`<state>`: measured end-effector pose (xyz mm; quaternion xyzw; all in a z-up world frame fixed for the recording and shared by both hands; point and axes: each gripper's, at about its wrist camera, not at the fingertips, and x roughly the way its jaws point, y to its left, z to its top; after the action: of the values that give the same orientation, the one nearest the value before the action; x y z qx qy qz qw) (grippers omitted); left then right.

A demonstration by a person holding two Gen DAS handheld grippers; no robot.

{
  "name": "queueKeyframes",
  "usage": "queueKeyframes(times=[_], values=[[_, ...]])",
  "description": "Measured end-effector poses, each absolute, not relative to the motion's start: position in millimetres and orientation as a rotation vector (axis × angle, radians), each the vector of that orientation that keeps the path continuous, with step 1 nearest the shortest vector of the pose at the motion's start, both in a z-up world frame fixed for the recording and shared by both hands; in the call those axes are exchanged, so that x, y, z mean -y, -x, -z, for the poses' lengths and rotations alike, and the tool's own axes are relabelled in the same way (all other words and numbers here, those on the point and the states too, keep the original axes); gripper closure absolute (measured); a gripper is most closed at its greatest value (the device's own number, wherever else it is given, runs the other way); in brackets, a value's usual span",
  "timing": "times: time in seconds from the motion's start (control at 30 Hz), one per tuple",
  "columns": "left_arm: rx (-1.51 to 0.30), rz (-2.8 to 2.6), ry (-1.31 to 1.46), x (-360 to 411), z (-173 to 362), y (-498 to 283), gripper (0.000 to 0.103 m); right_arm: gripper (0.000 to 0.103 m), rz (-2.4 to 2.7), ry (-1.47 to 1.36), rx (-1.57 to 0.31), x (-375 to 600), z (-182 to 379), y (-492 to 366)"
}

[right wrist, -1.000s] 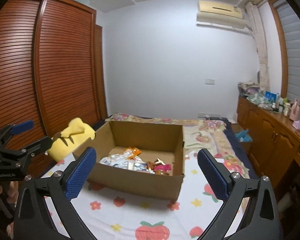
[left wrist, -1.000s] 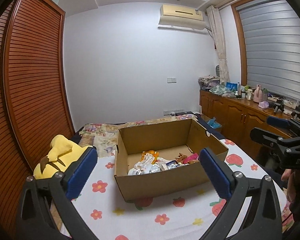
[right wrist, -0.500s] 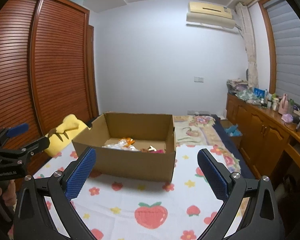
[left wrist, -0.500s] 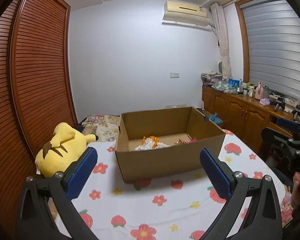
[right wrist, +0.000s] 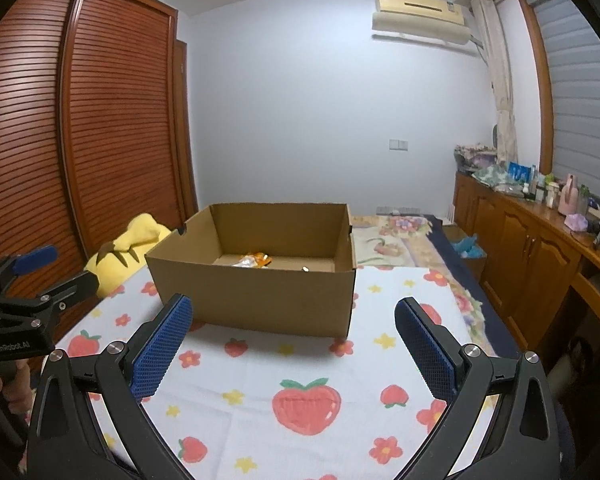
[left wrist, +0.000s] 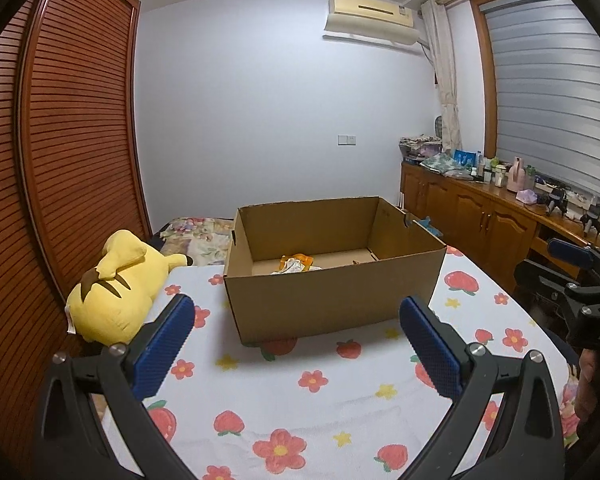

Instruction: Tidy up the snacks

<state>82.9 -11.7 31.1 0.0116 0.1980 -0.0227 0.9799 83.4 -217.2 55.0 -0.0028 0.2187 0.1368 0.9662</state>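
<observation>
Sitting on a strawberry-and-flower sheet (left wrist: 312,412) is an open cardboard box (left wrist: 332,304), the landmark here. Inside it, near the far wall, a few snack packets (left wrist: 296,265) show above the near rim, one orange and white; the rest of the floor is hidden by the near wall. The left gripper (left wrist: 296,336) hangs just in front of the box, jaws spread wide and holding nothing. The right gripper (right wrist: 292,340) hangs likewise in front of the box, jaws released and empty. A yellow plush toy (left wrist: 116,292) lies just left of the box. Right of the box, well apart, a wooden cabinet (left wrist: 480,216) carries bottles and clutter.
</observation>
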Motion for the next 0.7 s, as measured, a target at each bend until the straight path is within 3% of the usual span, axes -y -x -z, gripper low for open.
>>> queueKeyframes(times=[0.7], values=[[-0.398,0.056,-0.021,13.6,-32.8,-77.6,0.000,0.000,-0.275,0.004,-0.434,218.2,-53.9,-79.9]])
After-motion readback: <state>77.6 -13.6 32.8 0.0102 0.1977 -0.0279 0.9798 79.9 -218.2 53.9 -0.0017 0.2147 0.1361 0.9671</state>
